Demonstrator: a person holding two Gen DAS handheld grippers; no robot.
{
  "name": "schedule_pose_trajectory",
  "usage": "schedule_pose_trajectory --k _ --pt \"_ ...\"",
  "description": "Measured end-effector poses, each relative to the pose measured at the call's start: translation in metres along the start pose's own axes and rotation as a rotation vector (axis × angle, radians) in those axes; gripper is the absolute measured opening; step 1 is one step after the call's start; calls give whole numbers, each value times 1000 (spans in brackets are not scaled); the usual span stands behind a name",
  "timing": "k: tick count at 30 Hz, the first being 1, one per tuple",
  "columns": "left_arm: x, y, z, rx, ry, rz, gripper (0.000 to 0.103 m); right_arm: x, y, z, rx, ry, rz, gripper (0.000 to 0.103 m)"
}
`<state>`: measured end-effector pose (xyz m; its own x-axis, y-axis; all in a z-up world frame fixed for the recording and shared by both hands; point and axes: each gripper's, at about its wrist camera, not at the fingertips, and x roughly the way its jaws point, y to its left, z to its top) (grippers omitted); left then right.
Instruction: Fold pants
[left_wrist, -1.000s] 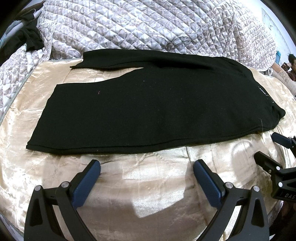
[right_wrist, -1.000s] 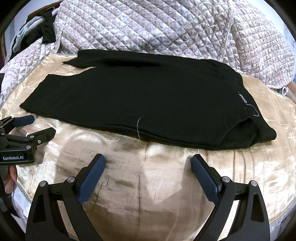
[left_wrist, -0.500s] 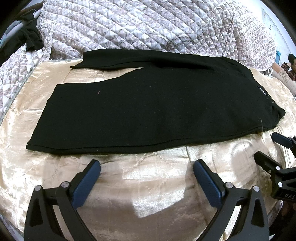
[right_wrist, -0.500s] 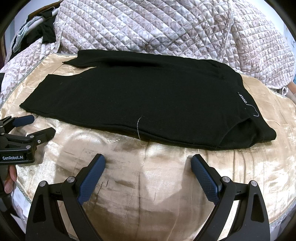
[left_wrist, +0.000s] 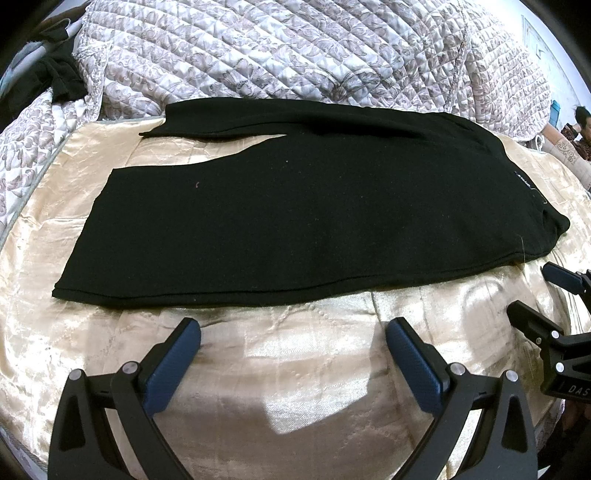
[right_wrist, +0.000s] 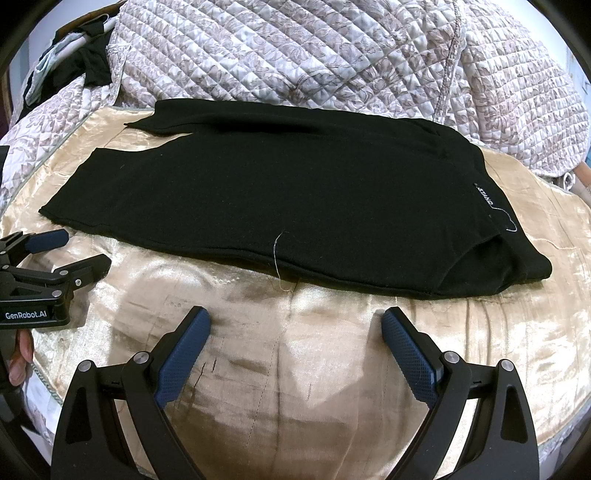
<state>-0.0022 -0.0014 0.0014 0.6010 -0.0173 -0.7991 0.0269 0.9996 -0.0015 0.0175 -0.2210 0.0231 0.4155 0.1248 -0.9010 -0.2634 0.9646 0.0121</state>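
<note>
Black pants (left_wrist: 295, 206) (right_wrist: 280, 192) lie flat on a gold satin sheet (left_wrist: 288, 369) (right_wrist: 295, 350), legs to the left, waist with a white label (right_wrist: 484, 197) to the right. One leg is folded over the other, the far hem sticking out at the back left. My left gripper (left_wrist: 291, 332) hangs open just short of the near edge of the legs, nothing between its fingers. My right gripper (right_wrist: 295, 325) is open too, in front of the near edge by the waist. Each gripper shows at the side of the other's view: right gripper (left_wrist: 535, 291), left gripper (right_wrist: 77, 251).
A quilted floral bedspread (left_wrist: 295, 51) (right_wrist: 314, 55) is bunched up behind the pants. Dark clothes (left_wrist: 55, 81) lie at the back left. A person (left_wrist: 580, 129) sits at the far right. A loose white thread (right_wrist: 277, 254) hangs off the pants' near edge.
</note>
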Motion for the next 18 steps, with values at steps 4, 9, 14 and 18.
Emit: schedule_pose_trajectory --k 4,9,14,18 --pt "0 0 0 0 0 0 102 0 0 0 0 -1 0 95" --pt "0 0 0 1 0 1 102 0 0 0 0 0 0 95" --pt "0 0 0 0 -1 1 102 1 1 0 -1 0 -1 95" --pt "0 0 0 0 -1 1 102 1 1 0 0 0 0 95"
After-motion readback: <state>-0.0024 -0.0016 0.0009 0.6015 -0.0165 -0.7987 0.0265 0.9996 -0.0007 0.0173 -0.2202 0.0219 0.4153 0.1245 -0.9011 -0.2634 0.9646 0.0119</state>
